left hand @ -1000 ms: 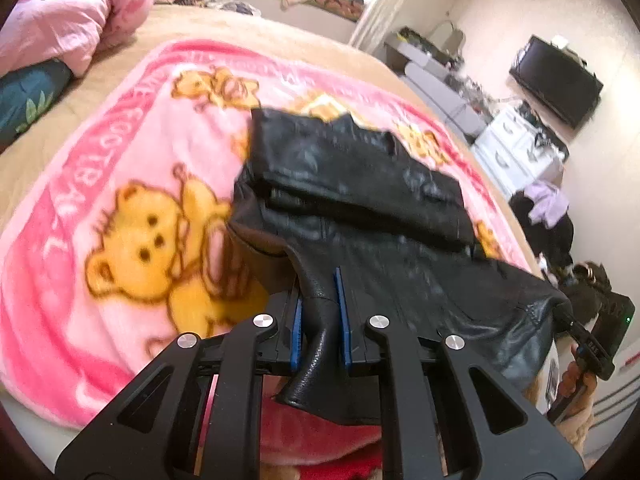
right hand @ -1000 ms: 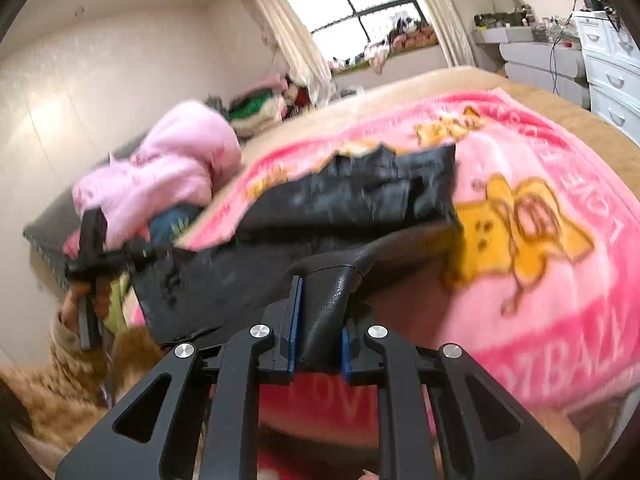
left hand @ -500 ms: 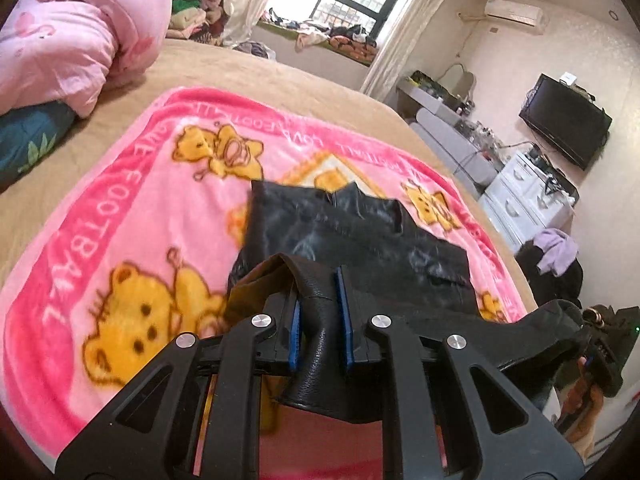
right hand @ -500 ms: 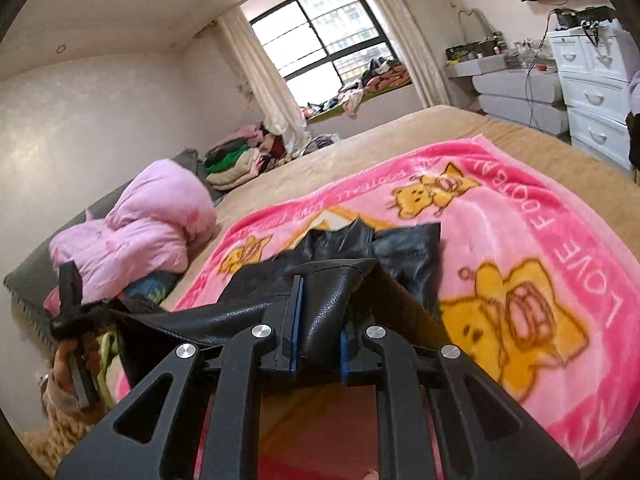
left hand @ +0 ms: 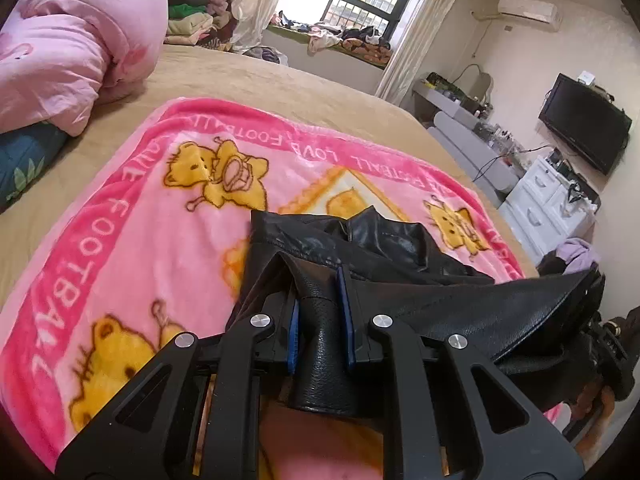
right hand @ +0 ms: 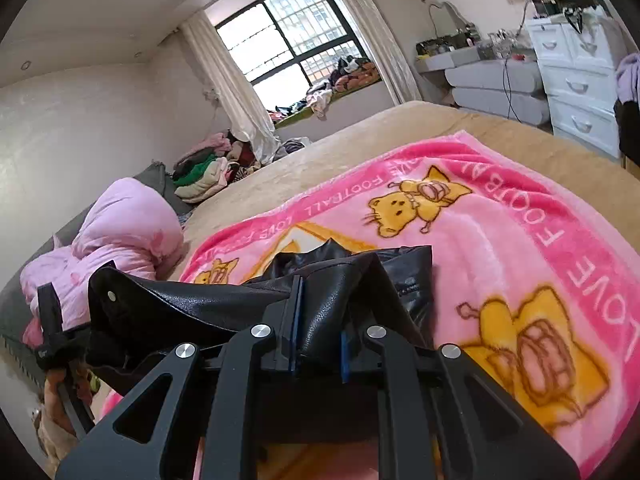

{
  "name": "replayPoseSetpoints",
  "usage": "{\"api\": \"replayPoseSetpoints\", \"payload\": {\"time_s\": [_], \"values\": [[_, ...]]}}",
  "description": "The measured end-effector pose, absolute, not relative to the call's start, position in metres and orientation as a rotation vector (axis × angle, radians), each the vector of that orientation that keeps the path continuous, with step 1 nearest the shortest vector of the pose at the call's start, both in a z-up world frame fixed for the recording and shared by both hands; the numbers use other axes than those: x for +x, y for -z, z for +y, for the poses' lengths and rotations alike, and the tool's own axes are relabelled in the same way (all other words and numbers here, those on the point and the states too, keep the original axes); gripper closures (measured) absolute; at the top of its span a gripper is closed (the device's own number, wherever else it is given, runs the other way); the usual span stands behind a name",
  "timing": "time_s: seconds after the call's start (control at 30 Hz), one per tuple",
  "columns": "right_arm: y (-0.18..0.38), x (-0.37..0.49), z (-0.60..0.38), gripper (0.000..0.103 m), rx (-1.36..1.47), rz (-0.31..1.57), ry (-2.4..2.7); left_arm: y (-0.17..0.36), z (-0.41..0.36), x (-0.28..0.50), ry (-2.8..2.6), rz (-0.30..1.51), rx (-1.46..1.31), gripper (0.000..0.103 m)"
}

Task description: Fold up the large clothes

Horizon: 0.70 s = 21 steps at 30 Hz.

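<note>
1. Jacket hem is pinched at one corner by the left tool, pressed together on black leather.
2. The other corner is pinched likewise by the right tool, so the edge is stretched between both.
3. The collar end is left lying on the pink blanket on the bed, likely so the lifted half can be folded over it.

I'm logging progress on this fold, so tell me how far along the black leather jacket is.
Done: the far part of the black leather jacket already lies doubled over on the pink cartoon blanket. In hand: the left gripper and right gripper are each shut on a pinch of the near edge, which hangs lifted and stretched between them. Left: carry that edge over the folded part, lay it down and let go.
</note>
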State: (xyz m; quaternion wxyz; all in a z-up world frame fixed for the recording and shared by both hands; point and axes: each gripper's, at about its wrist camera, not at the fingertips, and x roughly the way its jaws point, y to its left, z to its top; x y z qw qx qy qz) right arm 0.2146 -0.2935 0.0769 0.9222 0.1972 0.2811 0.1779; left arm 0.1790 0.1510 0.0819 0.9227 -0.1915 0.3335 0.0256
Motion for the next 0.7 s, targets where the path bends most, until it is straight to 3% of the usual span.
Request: {"api": "replayPoseSetpoints", "payload": {"time_s": [0.7], "values": [[-0.022,0.284,-0.277,0.085,0.328,0.646,-0.256,-0.033,0.157,0.236,-0.120,0.762,-0.311,0.090]]}}
